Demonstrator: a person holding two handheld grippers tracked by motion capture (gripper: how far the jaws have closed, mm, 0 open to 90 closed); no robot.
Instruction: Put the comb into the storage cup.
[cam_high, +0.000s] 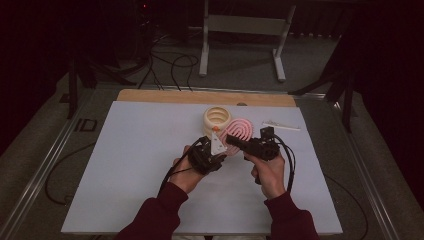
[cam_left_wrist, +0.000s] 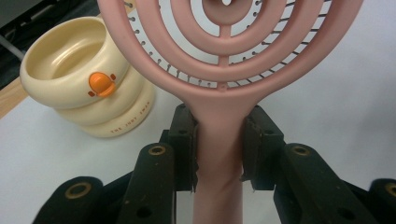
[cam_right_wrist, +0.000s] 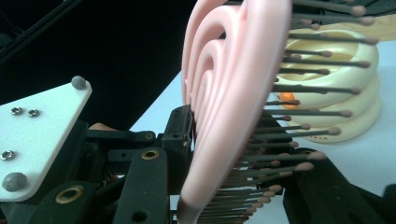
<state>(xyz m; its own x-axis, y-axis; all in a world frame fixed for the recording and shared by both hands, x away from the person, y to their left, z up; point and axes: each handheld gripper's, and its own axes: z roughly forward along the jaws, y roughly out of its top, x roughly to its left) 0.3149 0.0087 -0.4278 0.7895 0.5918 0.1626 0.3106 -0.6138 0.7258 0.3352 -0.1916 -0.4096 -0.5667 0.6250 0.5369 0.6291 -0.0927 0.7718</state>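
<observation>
At the left, the left gripper (cam_left_wrist: 218, 149) is clamped on the handle of a pink plastic hairbrush with concentric open rings and dark bristles (cam_left_wrist: 219, 84), holding it above the white table sheet (cam_high: 125, 165). Just behind stands a cream ribbed plastic cup with an orange duck bill (cam_left_wrist: 81, 79). To the right, the right gripper (cam_right_wrist: 224, 186) has its jaws pressed together on the brush head, one on the back, one among the bristles. For a clean handover, the right grip should be firm before the left lets go.
</observation>
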